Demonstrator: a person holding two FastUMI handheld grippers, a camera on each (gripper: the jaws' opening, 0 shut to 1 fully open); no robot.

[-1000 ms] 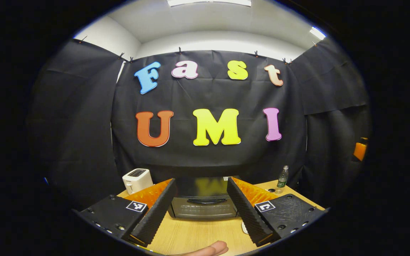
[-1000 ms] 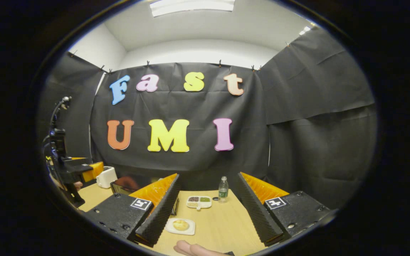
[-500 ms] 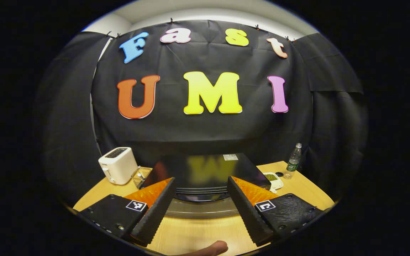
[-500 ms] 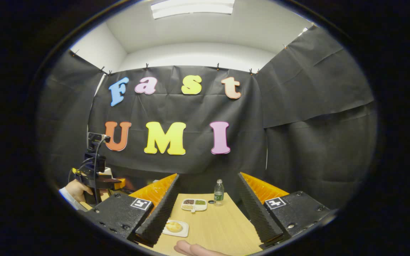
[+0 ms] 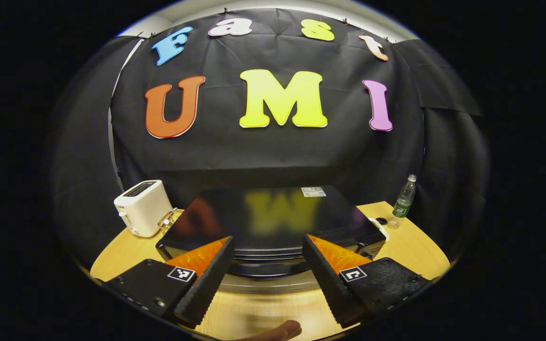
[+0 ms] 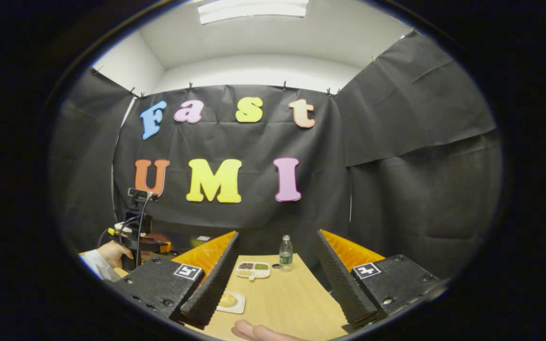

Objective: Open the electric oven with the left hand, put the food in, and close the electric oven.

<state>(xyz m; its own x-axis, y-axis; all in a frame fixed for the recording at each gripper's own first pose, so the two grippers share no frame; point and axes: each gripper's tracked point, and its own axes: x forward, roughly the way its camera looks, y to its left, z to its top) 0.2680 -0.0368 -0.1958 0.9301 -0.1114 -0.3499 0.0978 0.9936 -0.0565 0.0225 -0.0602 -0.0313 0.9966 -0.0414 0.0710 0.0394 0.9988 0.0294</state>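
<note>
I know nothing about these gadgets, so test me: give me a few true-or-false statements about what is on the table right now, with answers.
1. The left gripper is open, its fingers either side of the oven front. True.
2. The oven door hangs wide open. False: it looks closed.
3. A white toaster stands left of the oven in the left gripper view. True.
4. The right gripper is clamped on the water bottle. False: it is open, and the bottle stands far off on the table.
5. The food lies on a small white plate. True.
</note>
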